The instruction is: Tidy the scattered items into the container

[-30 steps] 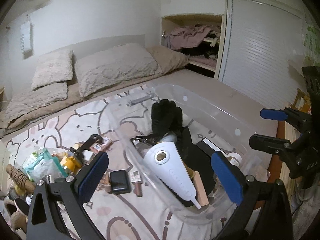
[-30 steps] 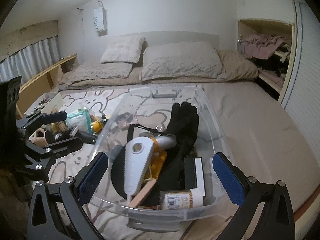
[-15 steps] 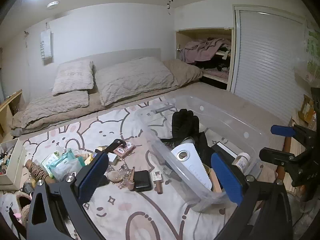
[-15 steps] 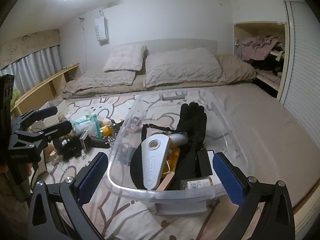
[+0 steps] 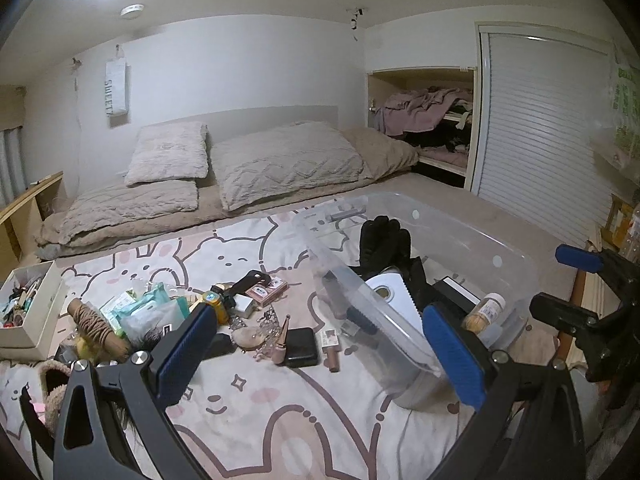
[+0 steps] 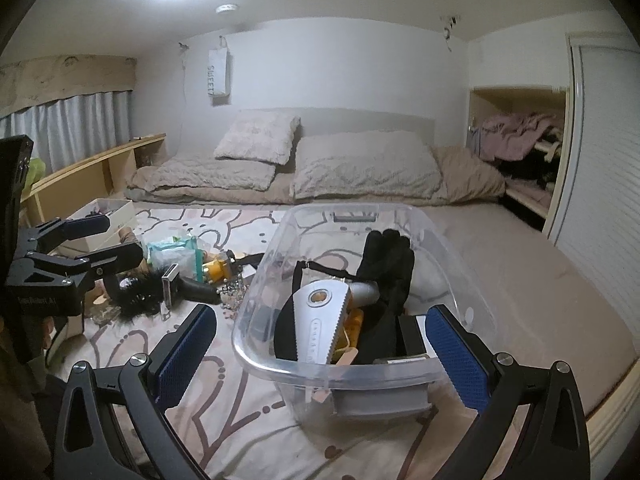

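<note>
Currently, both grippers hover above the bed (image 5: 248,408), each with its jaws spread wide and holding nothing. The left gripper (image 5: 320,354) points across the patterned cover; the scattered items lie just ahead of its jaws and toward the left-hand finger: a black case (image 5: 301,347), a brown tube (image 5: 330,350), a pink card box (image 5: 266,289), a yellow bottle (image 5: 215,303), a green wipes pack (image 5: 150,312) and a spool of twine (image 5: 94,327). A white box (image 5: 28,312) of small objects sits farther out on the left-hand side.

The clear bin (image 6: 352,364) stands on the bed directly ahead of the right gripper (image 6: 320,354), its near rim between the two blue pads. Inside it lie a black glove (image 6: 390,264), a silver hair dryer (image 6: 320,320) and a black box (image 6: 410,334), all touching. From the left wrist view the same bin sits ahead of the right-hand finger, with a small jar (image 5: 486,308) against its near wall.

Each gripper is visible to the other, well apart, one at either side of the bin.
</note>
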`<state>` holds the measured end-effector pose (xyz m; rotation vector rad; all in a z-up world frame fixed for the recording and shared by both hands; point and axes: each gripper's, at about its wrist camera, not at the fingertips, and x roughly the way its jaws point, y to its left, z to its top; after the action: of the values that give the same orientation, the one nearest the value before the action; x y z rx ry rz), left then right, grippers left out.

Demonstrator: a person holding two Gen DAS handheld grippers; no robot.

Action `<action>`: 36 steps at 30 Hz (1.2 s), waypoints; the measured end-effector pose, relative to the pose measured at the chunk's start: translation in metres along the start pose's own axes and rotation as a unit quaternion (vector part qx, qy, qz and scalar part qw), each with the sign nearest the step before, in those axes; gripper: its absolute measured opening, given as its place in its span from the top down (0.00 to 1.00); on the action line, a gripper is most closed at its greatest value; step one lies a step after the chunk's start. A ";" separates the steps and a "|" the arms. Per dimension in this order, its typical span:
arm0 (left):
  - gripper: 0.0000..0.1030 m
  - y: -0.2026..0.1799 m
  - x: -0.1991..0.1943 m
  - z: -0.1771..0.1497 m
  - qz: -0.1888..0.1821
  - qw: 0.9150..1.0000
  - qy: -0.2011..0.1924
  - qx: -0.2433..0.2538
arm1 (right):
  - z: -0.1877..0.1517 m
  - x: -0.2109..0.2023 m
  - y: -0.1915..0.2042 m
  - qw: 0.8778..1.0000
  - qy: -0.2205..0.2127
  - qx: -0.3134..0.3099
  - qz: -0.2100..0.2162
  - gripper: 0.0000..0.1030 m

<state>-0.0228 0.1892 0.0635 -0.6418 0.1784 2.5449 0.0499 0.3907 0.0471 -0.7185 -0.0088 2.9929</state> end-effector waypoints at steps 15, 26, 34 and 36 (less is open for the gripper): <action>0.00 0.006 -0.012 -0.039 0.020 1.000 0.000 -0.008 | -0.026 -0.007 0.023 1.000 -0.027 -0.010 -0.010 0.00; 0.00 0.008 -0.007 -0.067 0.025 0.999 0.021 -0.016 | -0.049 0.001 0.028 1.000 -0.015 -0.003 -0.017 0.00; 0.00 0.011 -0.005 -0.082 0.032 0.999 0.032 -0.020 | -0.060 0.005 0.028 1.000 -0.005 0.010 -0.018 0.00; 0.00 0.012 -0.004 -0.085 0.034 0.999 0.035 -0.020 | -0.061 0.007 0.028 1.000 -0.001 0.010 -0.018 0.00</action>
<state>0.0089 0.1565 -0.0092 -0.7522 0.1753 2.5990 0.0699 0.3627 -0.0110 -0.7046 0.0093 2.9551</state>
